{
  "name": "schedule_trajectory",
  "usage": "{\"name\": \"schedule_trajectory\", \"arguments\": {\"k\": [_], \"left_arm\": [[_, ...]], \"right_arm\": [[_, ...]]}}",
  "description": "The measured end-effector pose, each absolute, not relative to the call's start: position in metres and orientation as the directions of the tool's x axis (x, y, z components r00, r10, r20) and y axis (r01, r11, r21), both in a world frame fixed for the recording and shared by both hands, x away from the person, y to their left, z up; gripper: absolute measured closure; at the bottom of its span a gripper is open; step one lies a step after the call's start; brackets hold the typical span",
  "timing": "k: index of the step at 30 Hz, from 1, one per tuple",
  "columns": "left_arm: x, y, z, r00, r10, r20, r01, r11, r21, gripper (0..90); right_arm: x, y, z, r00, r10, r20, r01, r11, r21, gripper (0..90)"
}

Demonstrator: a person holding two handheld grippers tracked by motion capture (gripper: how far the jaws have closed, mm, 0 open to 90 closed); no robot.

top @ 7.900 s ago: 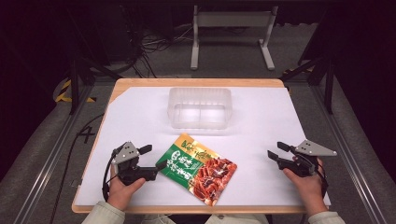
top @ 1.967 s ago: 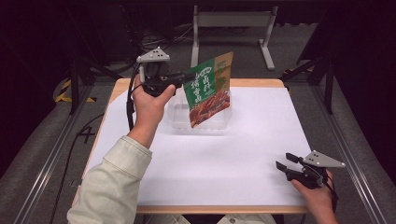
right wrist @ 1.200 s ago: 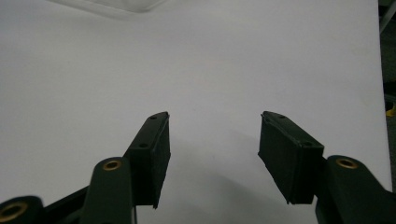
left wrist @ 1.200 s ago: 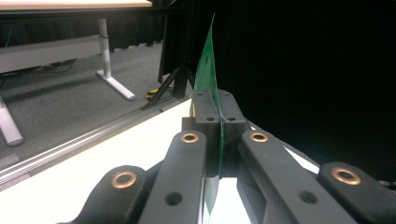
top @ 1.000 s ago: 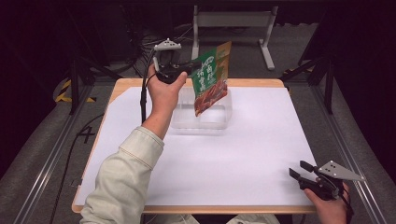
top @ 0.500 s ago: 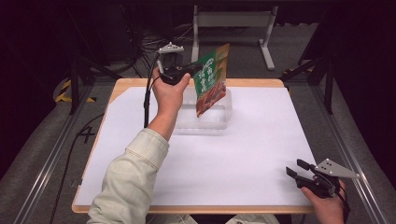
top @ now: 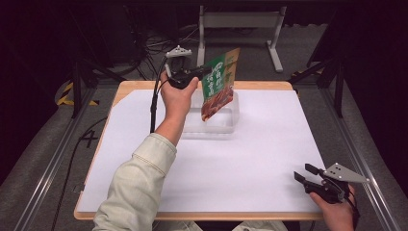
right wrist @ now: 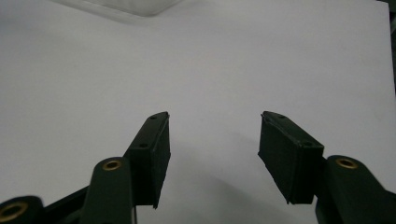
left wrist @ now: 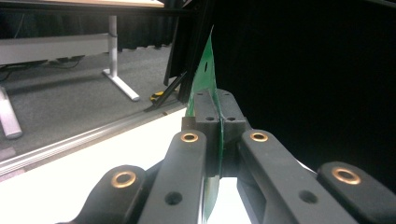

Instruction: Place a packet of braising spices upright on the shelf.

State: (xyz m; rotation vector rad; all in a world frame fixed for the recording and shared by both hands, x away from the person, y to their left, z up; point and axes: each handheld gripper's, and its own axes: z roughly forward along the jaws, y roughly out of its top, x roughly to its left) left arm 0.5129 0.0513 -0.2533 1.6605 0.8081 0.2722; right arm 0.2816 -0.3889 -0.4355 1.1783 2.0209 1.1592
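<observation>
Wooden-edged desk (top: 269, 159) with white top, frame centre. Clear plastic tub (top: 226, 122), upper centre. Green-and-orange printed foil snack pouch (top: 217, 86) hangs above it, clamped at its edge by our left tongs (top: 199, 73); we judge it light, floppy, slippery, best pinched at the seam. Right tongs (top: 304, 173), lower right, spread wide, empty.
</observation>
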Motion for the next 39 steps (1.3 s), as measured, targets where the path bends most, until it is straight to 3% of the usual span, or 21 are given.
{"name": "schedule_trajectory", "arguments": {"k": [25,39], "left_arm": [[0.506,0.025,-0.253,0.756,0.57,-0.322,0.411,-0.029,0.911,89.8],[0.511,0.02,-0.262,0.753,0.586,-0.299,0.395,-0.039,0.918,89.8]], "right_arm": [[0.281,-0.388,-0.437,-0.483,0.875,-0.014,0.431,0.252,0.866,43.5],[0.279,-0.389,-0.437,-0.485,0.875,-0.01,0.436,0.251,0.864,43.5]]}}
